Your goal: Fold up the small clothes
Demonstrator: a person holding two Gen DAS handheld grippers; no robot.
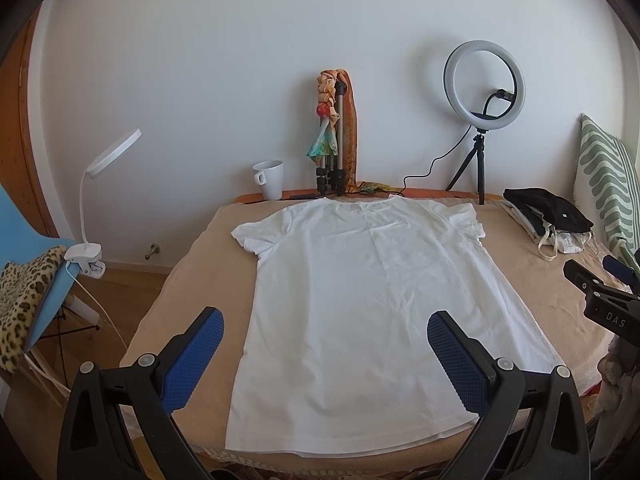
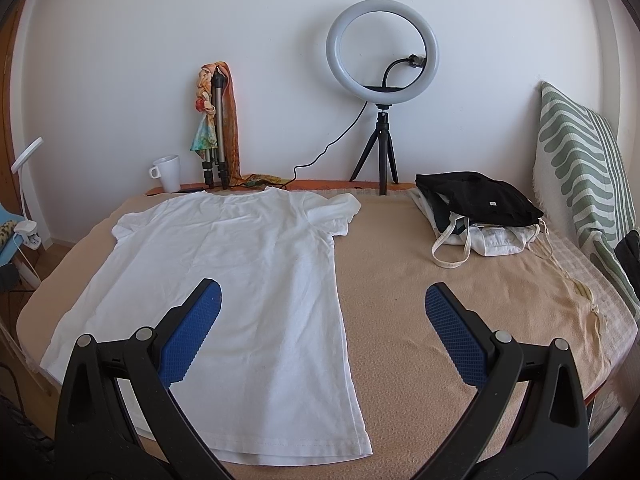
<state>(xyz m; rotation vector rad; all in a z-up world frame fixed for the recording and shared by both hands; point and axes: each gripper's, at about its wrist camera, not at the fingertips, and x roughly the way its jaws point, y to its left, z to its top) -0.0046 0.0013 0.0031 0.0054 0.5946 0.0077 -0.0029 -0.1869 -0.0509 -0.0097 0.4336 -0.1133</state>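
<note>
A white T-shirt [image 1: 360, 300] lies flat, hem toward us and collar at twelve o'clock, on the beige-covered bed [image 2: 440, 280], with a pile of dark and pale clothes [image 2: 480, 208] well apart at two o'clock. Both the left gripper [image 1: 324, 344] and the right gripper [image 2: 322, 320] hover near the hem with fingers spread wide, holding nothing. From here I'd worry that a pinch catches only the top layer, or drags the blanket up too, so the fold comes out skewed and wrinkled.
</note>
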